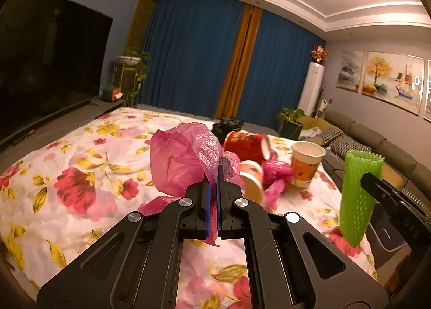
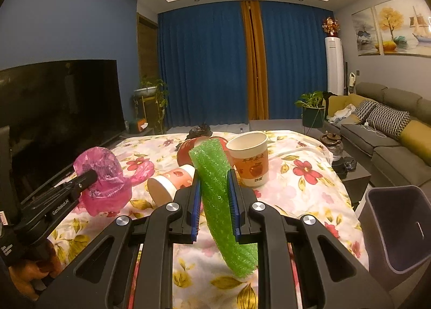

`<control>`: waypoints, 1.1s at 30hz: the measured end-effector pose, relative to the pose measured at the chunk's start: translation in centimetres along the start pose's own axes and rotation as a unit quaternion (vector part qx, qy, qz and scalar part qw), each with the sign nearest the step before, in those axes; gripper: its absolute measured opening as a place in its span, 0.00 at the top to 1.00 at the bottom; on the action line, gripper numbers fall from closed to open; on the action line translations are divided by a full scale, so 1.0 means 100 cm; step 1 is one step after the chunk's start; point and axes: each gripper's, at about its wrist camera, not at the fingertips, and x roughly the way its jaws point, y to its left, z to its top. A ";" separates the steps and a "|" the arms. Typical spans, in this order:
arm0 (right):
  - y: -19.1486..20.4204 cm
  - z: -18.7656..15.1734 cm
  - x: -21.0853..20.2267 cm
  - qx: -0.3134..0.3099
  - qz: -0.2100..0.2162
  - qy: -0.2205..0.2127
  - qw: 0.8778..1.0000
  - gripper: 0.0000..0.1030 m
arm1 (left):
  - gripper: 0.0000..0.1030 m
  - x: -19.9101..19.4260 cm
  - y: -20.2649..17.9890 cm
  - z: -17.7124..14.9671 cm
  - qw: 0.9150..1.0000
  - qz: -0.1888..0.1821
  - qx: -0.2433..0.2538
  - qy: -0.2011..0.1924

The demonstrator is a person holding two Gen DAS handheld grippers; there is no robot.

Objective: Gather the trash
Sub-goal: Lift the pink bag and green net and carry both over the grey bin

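Observation:
My left gripper (image 1: 214,174) is shut on a pink plastic bag (image 1: 183,158) and holds it above the floral table cover (image 1: 80,174); the bag also shows in the right wrist view (image 2: 103,182). My right gripper (image 2: 214,177) is shut on a green foam net sleeve (image 2: 218,201), held upright; the sleeve shows at the right in the left wrist view (image 1: 357,195). On the cover lie a tipped pink paper cup (image 2: 168,182), a tipped red cup (image 1: 246,146), an upright orange paper cup (image 2: 250,158) and a black bag (image 1: 226,125).
A dark purple trash bin (image 2: 396,228) stands off the table's right edge. A grey sofa (image 2: 390,131) runs along the right wall, with a small table holding a teapot (image 2: 334,144). A large TV (image 2: 59,109) is on the left.

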 end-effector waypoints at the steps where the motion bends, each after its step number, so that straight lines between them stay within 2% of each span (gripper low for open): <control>1: -0.001 -0.001 -0.003 0.000 -0.001 -0.001 1.000 0.81 | 0.98 -0.002 -0.003 0.000 1.000 -0.003 0.002 -0.001; 16: -0.029 -0.006 -0.042 0.018 -0.040 -0.018 0.999 0.81 | 0.98 -0.020 -0.076 -0.011 0.995 -0.081 0.050 -0.002; 33: -0.101 -0.008 -0.081 0.041 -0.110 -0.037 0.992 0.81 | 0.98 -0.019 -0.168 -0.027 0.982 -0.160 0.096 -0.001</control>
